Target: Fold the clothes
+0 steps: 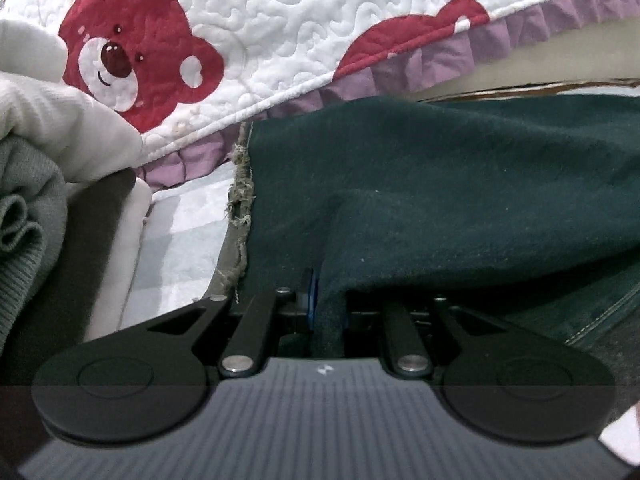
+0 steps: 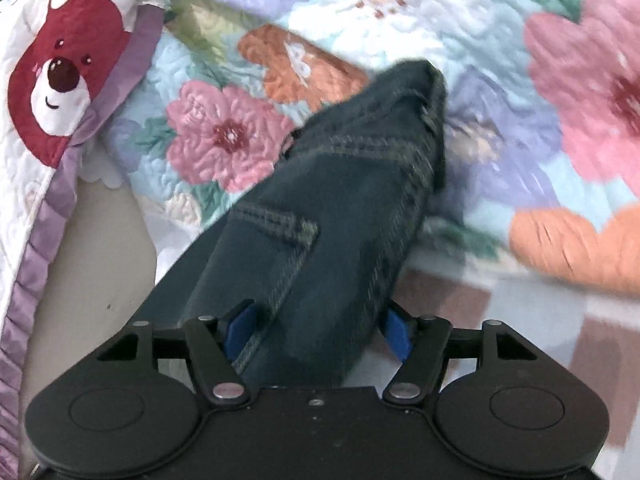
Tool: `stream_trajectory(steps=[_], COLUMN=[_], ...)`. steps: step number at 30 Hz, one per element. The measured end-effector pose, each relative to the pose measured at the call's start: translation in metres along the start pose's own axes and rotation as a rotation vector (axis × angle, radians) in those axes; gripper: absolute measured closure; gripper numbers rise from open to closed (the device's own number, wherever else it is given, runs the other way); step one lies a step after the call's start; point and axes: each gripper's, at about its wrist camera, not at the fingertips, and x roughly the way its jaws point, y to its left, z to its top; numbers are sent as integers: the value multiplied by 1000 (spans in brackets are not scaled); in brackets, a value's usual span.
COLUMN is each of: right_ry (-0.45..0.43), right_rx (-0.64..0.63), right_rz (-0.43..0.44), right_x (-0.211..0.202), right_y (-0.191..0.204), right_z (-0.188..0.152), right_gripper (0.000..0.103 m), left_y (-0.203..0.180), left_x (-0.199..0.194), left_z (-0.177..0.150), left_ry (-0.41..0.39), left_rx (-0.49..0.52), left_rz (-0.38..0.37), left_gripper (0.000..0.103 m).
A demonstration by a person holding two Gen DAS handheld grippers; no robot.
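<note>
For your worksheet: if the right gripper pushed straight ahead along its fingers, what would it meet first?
The right gripper already holds the dark jeans, which stretch ahead between its fingers. Beyond the denim's far end, it would likely meet the floral quilt, though depth is unclear.

A home bedroom: bear-print quilt, floral bedspread, folded clothes.

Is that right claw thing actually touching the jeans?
Touching. The right wrist view shows the jeans bunched between the right gripper's blue pads, cloth pressed against both.
</note>
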Motion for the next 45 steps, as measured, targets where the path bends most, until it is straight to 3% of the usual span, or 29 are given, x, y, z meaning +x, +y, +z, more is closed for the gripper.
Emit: stream_trajectory(steps=[3,6,9,10,13,16,19,21,23,26,28,31,35,37,40,43,45], right_ry=[6,28,35,32,-126,-278,-164,-88,-31,-4,2,9,-46,-107,-142,-50,5], right_rx=[-84,-209,-341,-396,-633,-682,-618,-669,-619,-561,-530,-559,-660,-667,-729,-843,-904], right_rz=[7,13,41,57,153,179,47,-66,-110,-152,-177,-233,-324,-271,-67,135,272], right_x=[10,22,24,20,-27,-52,-10,17,27,23,17,3,-40,-72,-98,-91,-85], right_y=[7,16,35,46,92,87,52,37,22,8,0,0,16,26,54,104,141], right_z=[14,32,52,59,78,93,94,76,61,52,50,47,29,18,1,-15,-27], right_gripper=[17,20,78,80,89,89,88,87,86,77,45,40,38,38,38,38,38], left_y=[-18,-19,-5,-1,11,19,10,5,-1,-5,-4,-4,3,8,18,33,36], left_x=[3,2,-13,-23,-43,-33,-24,-18,-13,-8,-13,-21,-13,-9,-6,-9,-12], left_z=[-3,2,15,20,28,17,7,0,-6,-10,0,10,2,-4,-9,-6,-8], left_ry=[1,5,-48,-88,-131,-54,-15,10,36,57,24,4,79,109,143,154,165], left_rx=[140,185,171,181,167,116,170,206,242,266,252,246,248,235,196,104,115], left_rz=[63,101,151,178,231,183,167,156,145,139,162,176,145,142,148,171,189], left_gripper=[94,98,98,98,99,99,100,100,99,99,99,99,97,95,94,94,93])
